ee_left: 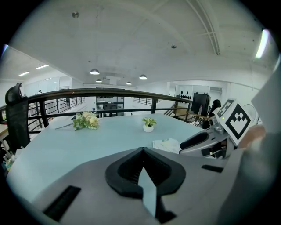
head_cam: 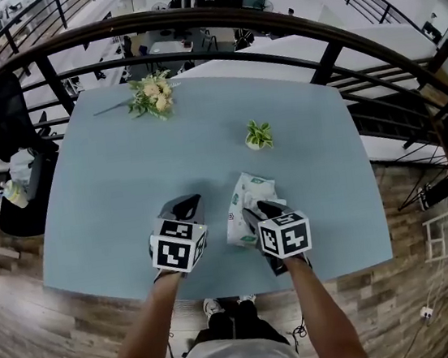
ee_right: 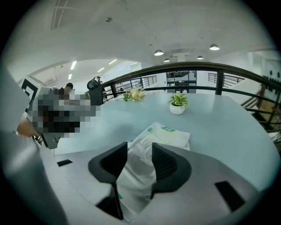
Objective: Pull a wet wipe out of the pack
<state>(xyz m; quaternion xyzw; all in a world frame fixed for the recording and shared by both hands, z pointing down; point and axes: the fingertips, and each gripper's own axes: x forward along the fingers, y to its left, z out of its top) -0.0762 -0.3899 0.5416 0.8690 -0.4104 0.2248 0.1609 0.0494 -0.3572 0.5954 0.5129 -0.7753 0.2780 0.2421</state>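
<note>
Right gripper [ee_right: 139, 147] jaws stand half-open astride the wet wipe [ee_right: 138, 172] on its pack [ee_right: 172, 134]; left gripper [ee_left: 142, 150] jaws closed, empty.

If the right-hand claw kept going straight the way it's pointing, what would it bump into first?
Most likely the wet wipe pack: its crumpled white top shows between the parted jaws of the right claw. How far off it lies is unclear.

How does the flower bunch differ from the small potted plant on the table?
The flower bunch lies on its side near the far edge and has pale blooms; the potted plant stands upright in a white pot, with only leaves. Both sit on the blue table.
</note>
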